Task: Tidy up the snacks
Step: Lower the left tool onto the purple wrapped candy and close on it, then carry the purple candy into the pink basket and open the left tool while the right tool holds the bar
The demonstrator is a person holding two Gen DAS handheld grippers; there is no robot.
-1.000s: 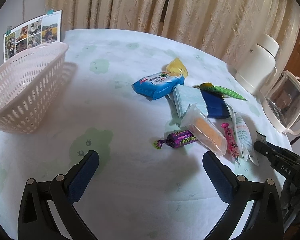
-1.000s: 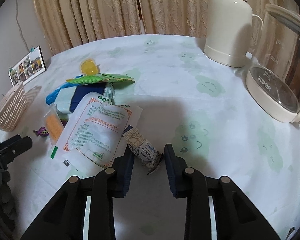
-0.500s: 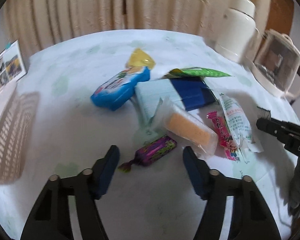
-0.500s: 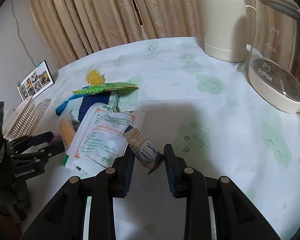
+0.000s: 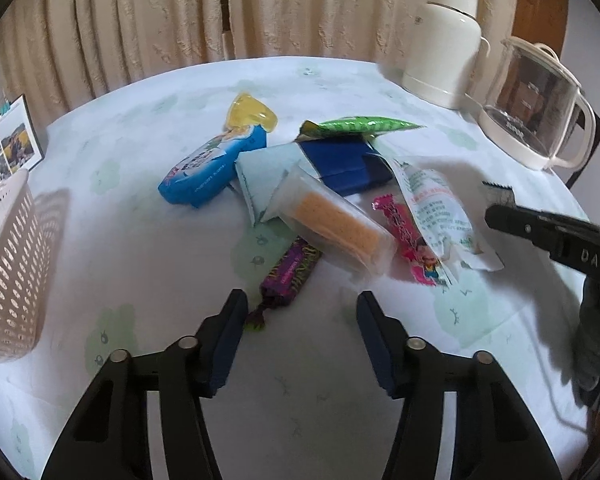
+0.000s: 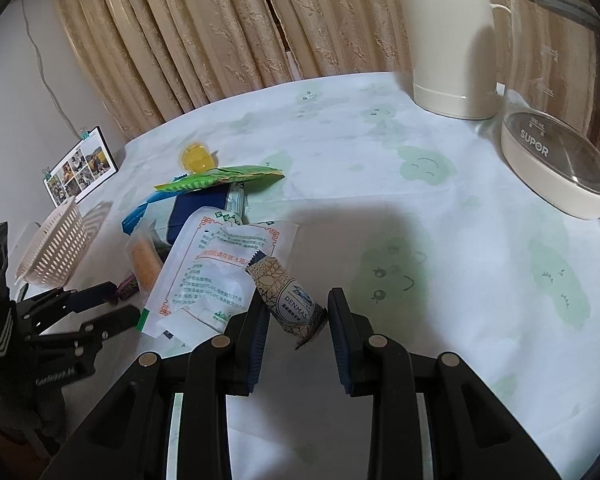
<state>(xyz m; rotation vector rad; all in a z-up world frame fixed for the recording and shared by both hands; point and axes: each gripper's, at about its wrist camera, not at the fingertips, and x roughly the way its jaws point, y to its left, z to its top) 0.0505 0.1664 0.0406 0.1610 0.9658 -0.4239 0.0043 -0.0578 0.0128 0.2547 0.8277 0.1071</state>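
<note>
A purple-wrapped candy point(image 5: 288, 270) lies on the pale tablecloth. Its twisted tail sits just inside the left finger of my left gripper point(image 5: 300, 320), which is open and low over the cloth. Behind the candy lies a pile of snacks: an orange wafer in a clear wrapper point(image 5: 336, 224), a blue packet point(image 5: 208, 168), a pink candy point(image 5: 408, 240) and a white sachet point(image 5: 436, 208). My right gripper point(image 6: 298, 332) is shut on a patterned DENMAS bar point(image 6: 286, 294), held above the white sachet point(image 6: 212, 276).
A white lattice basket point(image 5: 8, 264) stands at the left edge, with a photo frame point(image 5: 4, 148) behind it. A cream thermos point(image 6: 448, 40) and a glass kettle point(image 6: 560, 160) stand at the back right. Curtains hang behind the round table.
My left gripper swung right from the basket to the purple candy and narrowed its gap. My right gripper rose with the DENMAS bar, which now overlaps the white sachet.
</note>
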